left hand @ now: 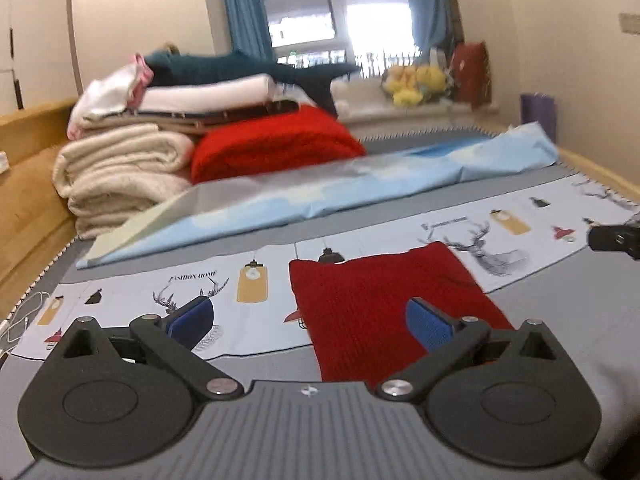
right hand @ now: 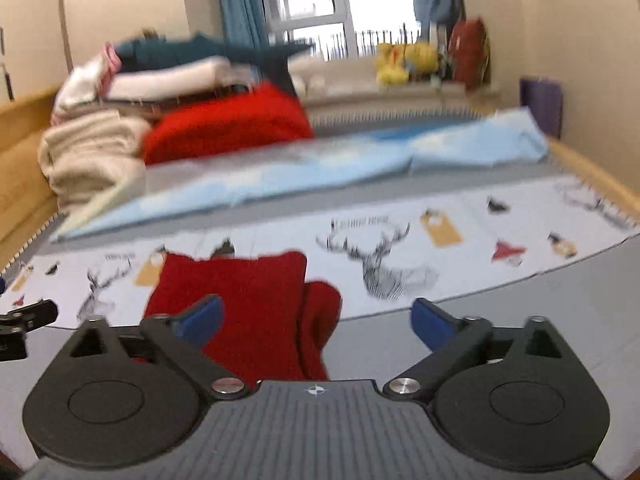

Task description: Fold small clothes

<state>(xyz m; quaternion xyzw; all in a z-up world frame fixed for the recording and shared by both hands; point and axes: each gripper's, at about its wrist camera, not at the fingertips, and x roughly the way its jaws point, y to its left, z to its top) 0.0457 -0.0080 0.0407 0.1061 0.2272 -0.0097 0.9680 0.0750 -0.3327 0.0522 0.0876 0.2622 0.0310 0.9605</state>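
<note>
Both grippers, left (left hand: pixel 310 314) and right (right hand: pixel 316 318), spread wide and empty above red knit (left hand: pixel 384 312) lying folded on bedsheet (left hand: pixel 540 308); advisable to check edges square before setting aside.

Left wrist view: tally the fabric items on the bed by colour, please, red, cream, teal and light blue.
Red: 2, the flat knit near the claws and the folded knit by the pile
Cream: 1, rolled blanket
Teal: 1, top of pile
Light blue: 1, sheet
Total: 5
</note>
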